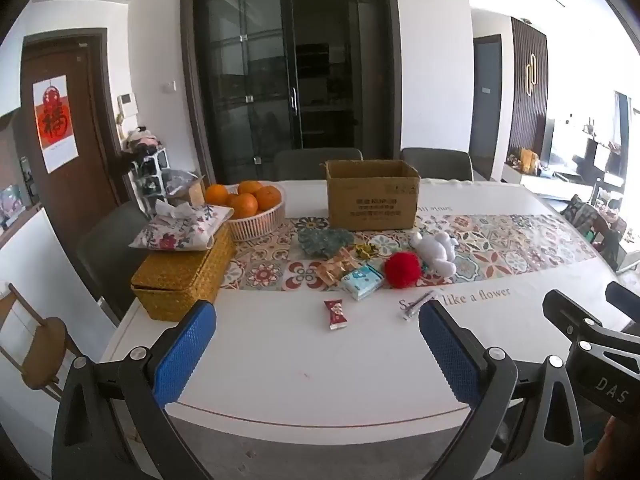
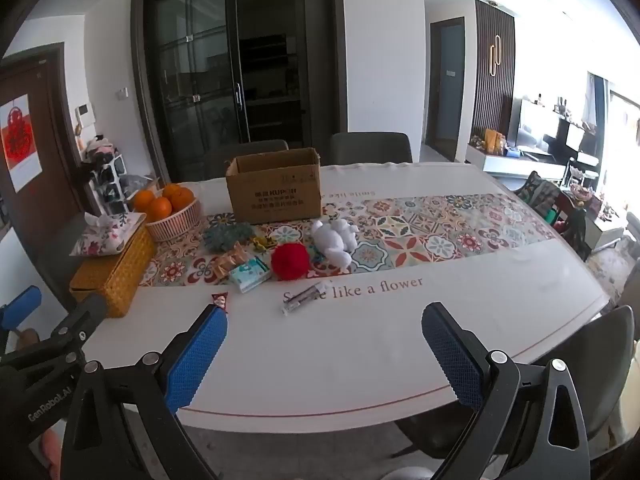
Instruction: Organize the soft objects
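A white plush toy, a red fluffy pompom and a green-grey soft cloth lie on the patterned runner, in front of an open cardboard box. A tissue pack lies beside the pompom. My left gripper is open and empty above the table's near edge. My right gripper is open and empty, also at the near edge, to the right of the left one.
A woven yellow basket with a floral tissue pouch stands at the left. A bowl of oranges sits behind it. A candy wrapper, a small tube and gold wrappers lie on the table. Chairs stand around the table.
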Demonstrator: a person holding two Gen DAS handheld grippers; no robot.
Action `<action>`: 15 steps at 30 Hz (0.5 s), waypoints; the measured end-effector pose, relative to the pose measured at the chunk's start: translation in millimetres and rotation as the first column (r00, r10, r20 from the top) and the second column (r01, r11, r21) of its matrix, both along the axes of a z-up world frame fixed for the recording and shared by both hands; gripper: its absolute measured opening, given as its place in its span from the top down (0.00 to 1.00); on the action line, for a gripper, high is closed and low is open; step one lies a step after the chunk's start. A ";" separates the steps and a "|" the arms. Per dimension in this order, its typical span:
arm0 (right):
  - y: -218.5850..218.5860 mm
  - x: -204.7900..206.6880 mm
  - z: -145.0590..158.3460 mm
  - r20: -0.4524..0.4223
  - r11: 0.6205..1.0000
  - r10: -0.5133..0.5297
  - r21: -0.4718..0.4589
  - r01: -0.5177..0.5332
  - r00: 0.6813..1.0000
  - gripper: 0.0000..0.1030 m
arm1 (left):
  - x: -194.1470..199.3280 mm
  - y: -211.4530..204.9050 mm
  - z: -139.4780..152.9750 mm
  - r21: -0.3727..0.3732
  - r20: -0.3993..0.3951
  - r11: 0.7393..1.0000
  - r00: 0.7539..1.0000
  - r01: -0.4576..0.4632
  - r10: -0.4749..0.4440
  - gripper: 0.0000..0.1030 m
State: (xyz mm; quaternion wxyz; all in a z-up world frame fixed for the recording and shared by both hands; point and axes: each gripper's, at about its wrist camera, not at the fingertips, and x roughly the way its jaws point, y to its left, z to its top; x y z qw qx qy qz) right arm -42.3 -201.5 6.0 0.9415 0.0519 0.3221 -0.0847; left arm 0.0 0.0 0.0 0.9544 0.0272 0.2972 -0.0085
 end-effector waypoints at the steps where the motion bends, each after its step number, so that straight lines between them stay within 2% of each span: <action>1: -0.1 -0.4 0.2 0.018 1.000 0.000 0.008 0.000 1.000 0.04 | -0.1 0.0 0.1 -0.001 0.013 1.000 1.000 0.001 -0.001 0.00; 2: -0.2 -0.6 0.3 0.022 1.000 0.000 0.012 0.000 1.000 0.04 | -1.2 0.2 0.3 -0.003 0.045 1.000 0.999 0.003 -0.003 0.00; 11: 1.2 0.4 0.8 0.005 1.000 0.003 0.007 -0.003 1.000 0.04 | 5.7 15.2 7.7 -0.021 0.043 1.000 0.999 -0.003 0.004 0.00; 15: 0.4 0.4 -0.4 0.004 1.000 0.003 0.005 -0.003 1.000 0.04 | -0.8 7.8 9.2 -0.007 0.050 1.000 0.999 -0.011 0.012 0.00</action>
